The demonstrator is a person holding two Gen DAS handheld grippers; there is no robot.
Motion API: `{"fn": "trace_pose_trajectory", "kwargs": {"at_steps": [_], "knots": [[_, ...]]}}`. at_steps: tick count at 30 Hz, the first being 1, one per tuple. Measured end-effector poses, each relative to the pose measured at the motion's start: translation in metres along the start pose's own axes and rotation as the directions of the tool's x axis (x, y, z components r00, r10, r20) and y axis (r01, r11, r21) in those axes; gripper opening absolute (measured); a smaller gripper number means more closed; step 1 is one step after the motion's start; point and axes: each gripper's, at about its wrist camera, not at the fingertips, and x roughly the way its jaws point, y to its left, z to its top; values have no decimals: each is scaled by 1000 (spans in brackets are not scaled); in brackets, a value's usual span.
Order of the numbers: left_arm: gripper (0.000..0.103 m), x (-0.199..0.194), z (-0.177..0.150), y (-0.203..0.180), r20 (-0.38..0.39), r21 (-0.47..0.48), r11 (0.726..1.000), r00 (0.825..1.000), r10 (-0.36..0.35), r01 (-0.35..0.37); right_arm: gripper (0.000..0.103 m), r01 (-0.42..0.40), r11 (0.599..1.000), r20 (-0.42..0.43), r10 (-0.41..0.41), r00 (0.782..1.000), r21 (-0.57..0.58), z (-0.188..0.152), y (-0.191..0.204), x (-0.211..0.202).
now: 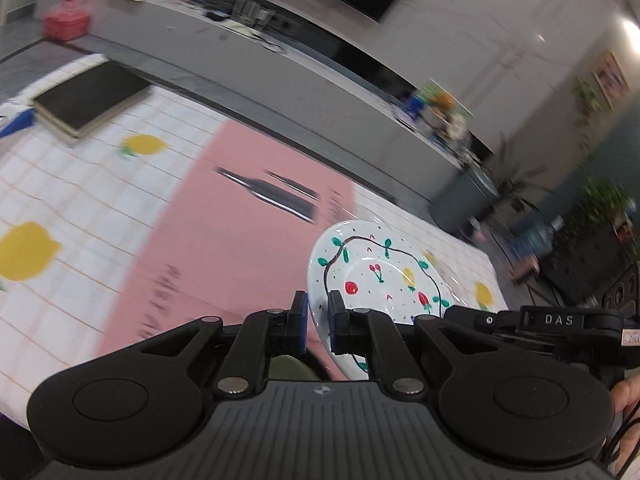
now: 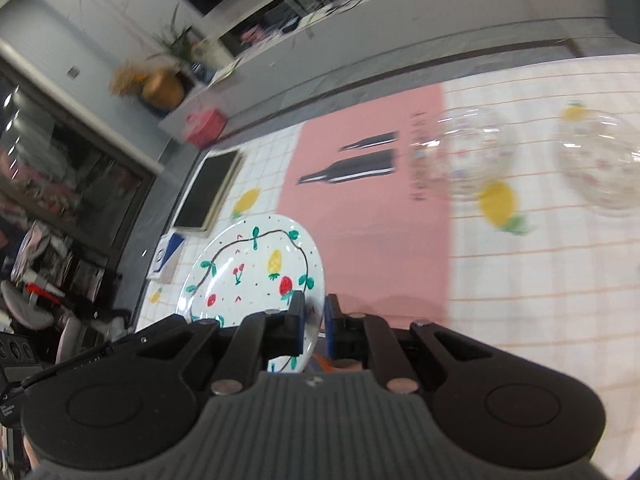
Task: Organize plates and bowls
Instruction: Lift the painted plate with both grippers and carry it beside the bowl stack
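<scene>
A white plate painted with cherries, strawberries, a pineapple and a green vine hangs tilted above the table. My left gripper is shut on its rim, one pad on each face. In the right wrist view the same plate shows from its other side, and my right gripper is shut on the opposite rim. Two clear glass bowls stand blurred on the table at the far right, well apart from both grippers.
The table has a white checked cloth with lemons and a pink mat printed with bottles. A black notebook lies at the far left, a red box on the grey counter behind. A blue-and-white card lies near the table's edge.
</scene>
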Motion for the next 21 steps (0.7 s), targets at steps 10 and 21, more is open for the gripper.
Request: {"fn": "trace_pose_trajectory", "kwargs": {"at_steps": [10, 21], "knots": [[11, 66, -56, -63, -157, 104, 992, 986, -51, 68, 7, 122, 984, 26, -126, 992, 133, -37, -102, -56], [11, 114, -104, -85, -254, 238, 970, 960, 116, -55, 7, 175, 965, -27, -173, 985, 196, -74, -158, -31]]}}
